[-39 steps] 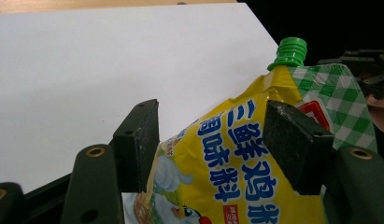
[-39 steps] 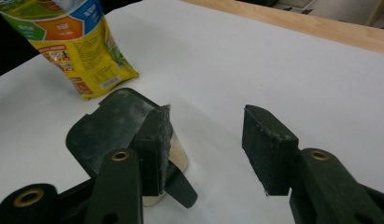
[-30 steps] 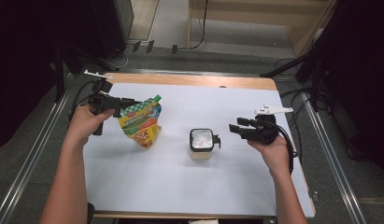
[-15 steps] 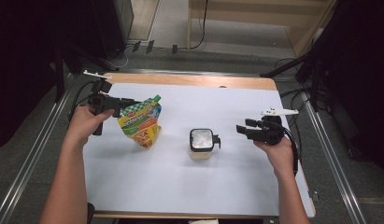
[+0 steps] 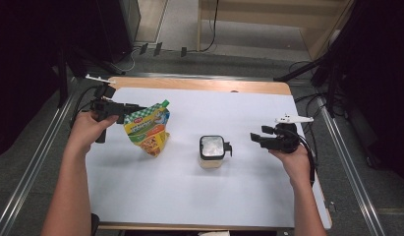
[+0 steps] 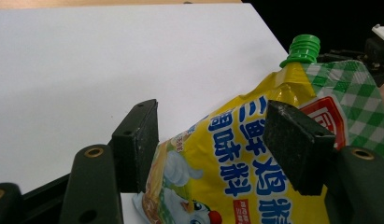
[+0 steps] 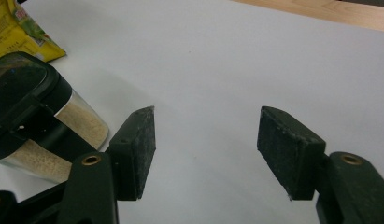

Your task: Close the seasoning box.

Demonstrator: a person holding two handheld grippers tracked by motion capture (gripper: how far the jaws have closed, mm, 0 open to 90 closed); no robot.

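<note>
Item: seasoning pouch (image 5: pixel 146 129), upright at nine o'clock on the desk (image 5: pixel 189 196), green cap (image 6: pixel 302 48) on. We saw our left claw (image 6: pixel 217 144) wide open, jaws flanking the pouch without pinching. Item: lidded jar (image 5: pixel 212 151), desk centre. Our right claw (image 5: pixel 257 139) gaped empty at three o'clock, apart. We judged closing squarely across the pouch's upper body best.
</note>
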